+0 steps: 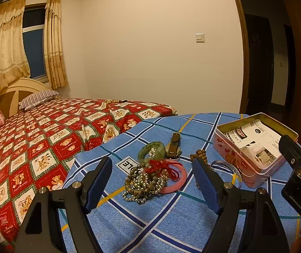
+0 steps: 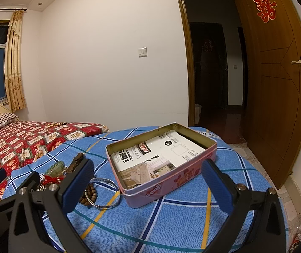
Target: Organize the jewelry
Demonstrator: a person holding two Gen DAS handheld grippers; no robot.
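While both grippers are hovering wide open and holding nothing, the sorting is only starting, I think. The jewelry pile (image 1: pixel 150 175) is lying just ahead between the left gripper (image 1: pixel 152 181) jaws; the tin (image 2: pixel 161 160) is sitting between the right gripper (image 2: pixel 148 181) jaws. Next, the left one is needing to descend and pinch one piece.

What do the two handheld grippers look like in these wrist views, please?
Both are alike: the left gripper and right gripper have black plastic frames with triangular cut-outs, round silver pivot bolts, and jaws faced with ribbed dark-blue pads. In the left wrist view, the right gripper's black body shows white lettering reading "DAS". No cables or sleeves are visible.
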